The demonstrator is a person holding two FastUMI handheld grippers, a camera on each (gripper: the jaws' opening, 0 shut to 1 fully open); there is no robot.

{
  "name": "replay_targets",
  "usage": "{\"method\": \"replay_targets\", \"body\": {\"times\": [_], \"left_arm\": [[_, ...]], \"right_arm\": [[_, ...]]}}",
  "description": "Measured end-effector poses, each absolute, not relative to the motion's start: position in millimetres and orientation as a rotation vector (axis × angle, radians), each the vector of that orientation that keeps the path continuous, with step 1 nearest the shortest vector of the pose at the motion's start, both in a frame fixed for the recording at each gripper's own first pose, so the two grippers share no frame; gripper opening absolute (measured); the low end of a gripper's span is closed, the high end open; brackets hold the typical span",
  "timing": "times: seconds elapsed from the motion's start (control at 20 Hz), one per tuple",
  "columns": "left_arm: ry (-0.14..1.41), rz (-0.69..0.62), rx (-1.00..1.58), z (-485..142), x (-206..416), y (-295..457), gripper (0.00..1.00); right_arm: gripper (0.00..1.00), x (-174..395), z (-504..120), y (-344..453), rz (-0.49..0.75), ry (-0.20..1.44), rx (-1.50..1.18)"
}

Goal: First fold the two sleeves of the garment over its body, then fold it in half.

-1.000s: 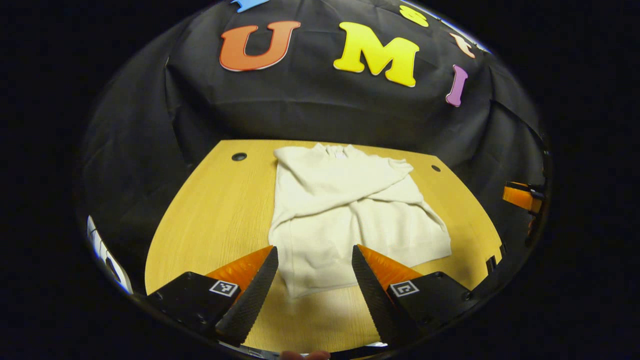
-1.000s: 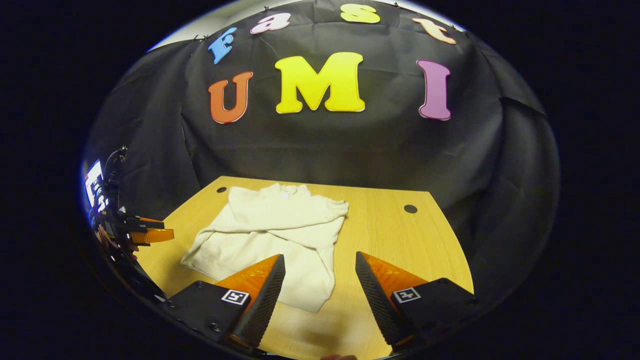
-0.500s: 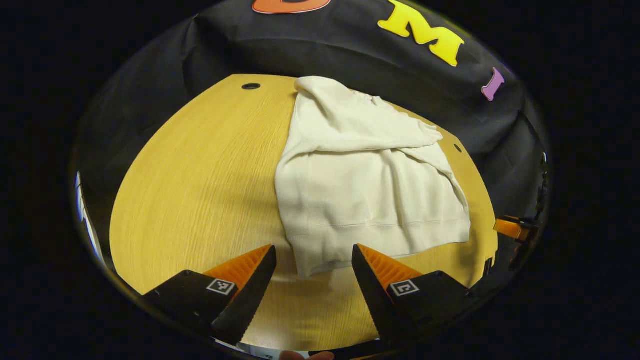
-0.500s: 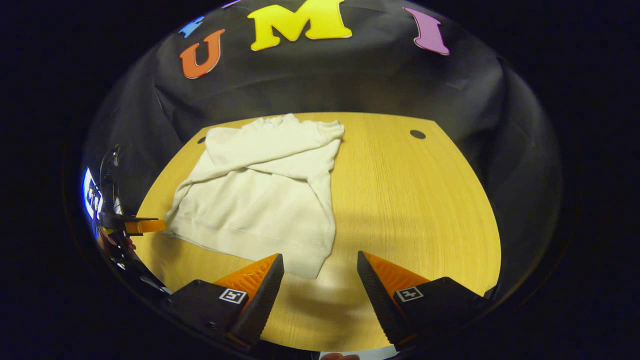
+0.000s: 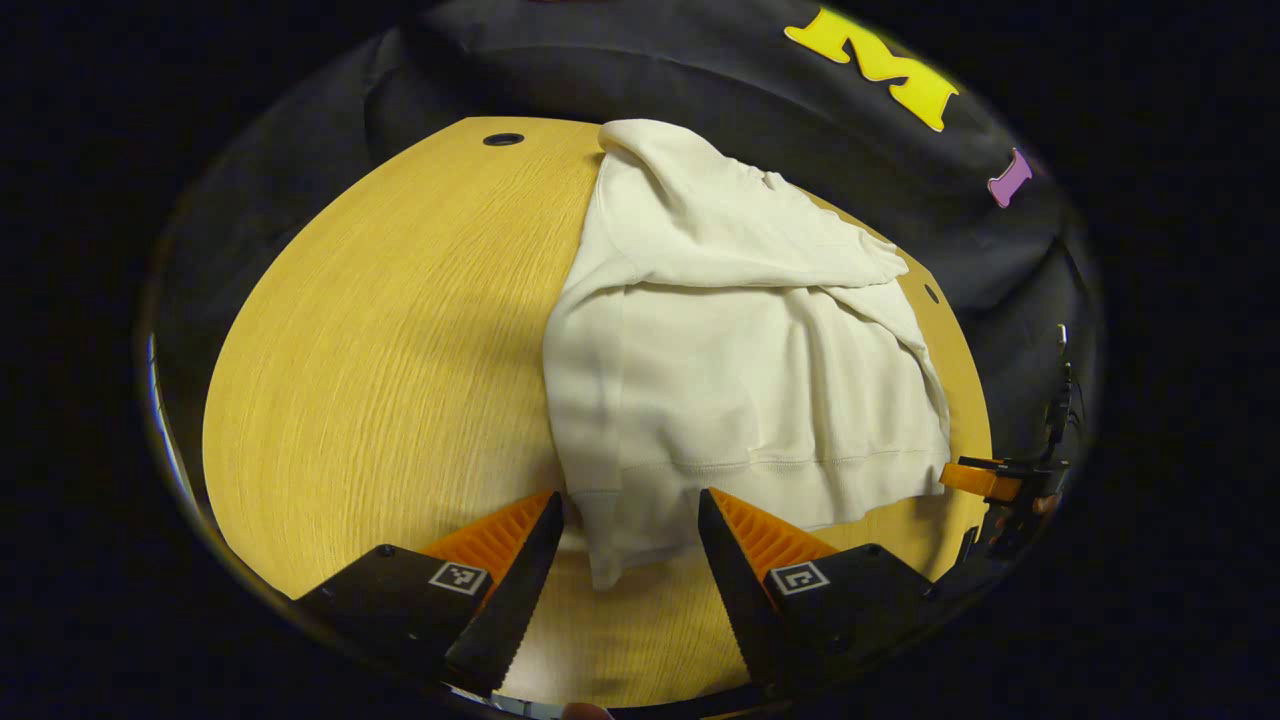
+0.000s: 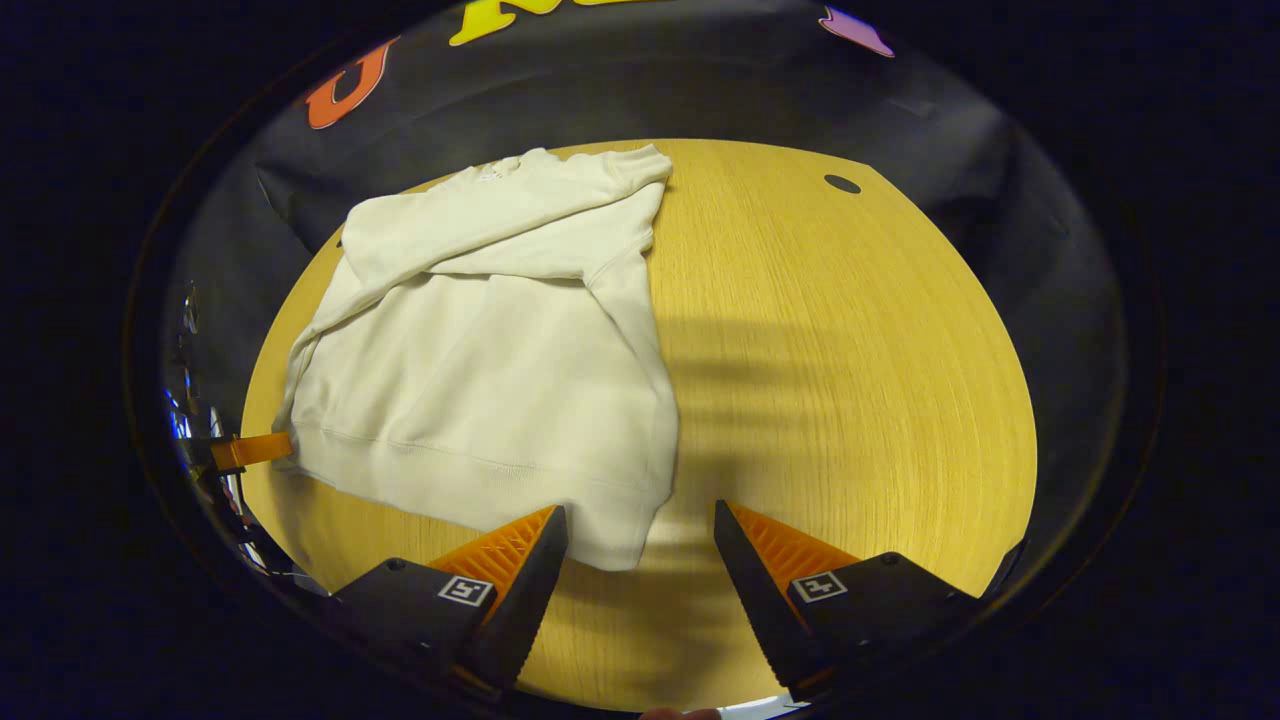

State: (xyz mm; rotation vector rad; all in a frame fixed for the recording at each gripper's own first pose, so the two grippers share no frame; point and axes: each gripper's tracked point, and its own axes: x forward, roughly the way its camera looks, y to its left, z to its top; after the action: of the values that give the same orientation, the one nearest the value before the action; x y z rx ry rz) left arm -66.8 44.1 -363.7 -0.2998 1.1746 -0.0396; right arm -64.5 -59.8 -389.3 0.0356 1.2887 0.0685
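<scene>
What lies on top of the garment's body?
Both sleeves lie crossed over the cream garment near its collar. The wooden table is under it; anything beneath the cloth is covered.

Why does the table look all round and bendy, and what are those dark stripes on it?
Right gripper view: the fisheye lens bows the wooden table into a dome, and soft shadow bands cross it beside the cream garment. Left gripper view: same bending, sharp focus, no glare.

Garment [image 5: 740,370] on table [image 5: 380,340]
</scene>
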Motion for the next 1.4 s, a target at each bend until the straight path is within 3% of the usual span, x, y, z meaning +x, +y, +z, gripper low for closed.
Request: {"method": "replay_targets", "body": {"times": [0.15,0.3,0.35,0.45,0.5,0.55,0.6,0.65,0.75,0.8,0.95,1.0,1.4], "left_arm": [[1.211,-0.014,-0.268,-369,-65,48,0.78],[1.241,0.044,-0.230,-374,-66,54,0.55],[1.236,0.050,-0.233,-373,-66,54,0.52],[1.206,0.060,-0.295,-371,-64,48,0.43],[1.191,0.068,-0.333,-368,-64,47,0.25],[1.179,0.073,-0.360,-368,-64,47,0.21],[1.172,0.075,-0.386,-368,-65,45,0.15],[1.167,0.075,-0.411,-367,-65,44,0.12],[1.146,0.081,-0.450,-364,-63,41,0.07],[1.134,0.085,-0.460,-364,-63,40,0.05],[1.105,0.079,-0.442,-354,-64,42,0.00],[1.098,0.065,-0.420,-351,-64,42,0.04],[0.952,0.025,-0.403,-299,-30,41,0.03]], "right_arm": [[0.91,-63,-399,-51,0.050,1.322,0.012],[0.93,-65,-399,-43,0.044,1.311,0.012],[0.84,-66,-400,-42,0.043,1.307,0.017],[0.78,-63,-400,-43,0.064,1.297,0.026],[0.70,-61,-401,-42,0.069,1.292,0.045],[0.53,-60,-402,-40,0.076,1.289,0.072],[0.44,-59,-401,-38,0.077,1.290,0.106],[0.23,-56,-400,-38,0.072,1.284,0.117],[0.20,-57,-397,-33,0.074,1.280,0.124],[0.07,-57,-400,-33,0.072,1.277,0.147],[0.06,-55,-394,-30,0.057,1.272,0.271],[0.06,-52,-390,-30,0.057,1.256,0.294],[0.07,-21,-331,-22,0.098,1.134,0.409]]}}
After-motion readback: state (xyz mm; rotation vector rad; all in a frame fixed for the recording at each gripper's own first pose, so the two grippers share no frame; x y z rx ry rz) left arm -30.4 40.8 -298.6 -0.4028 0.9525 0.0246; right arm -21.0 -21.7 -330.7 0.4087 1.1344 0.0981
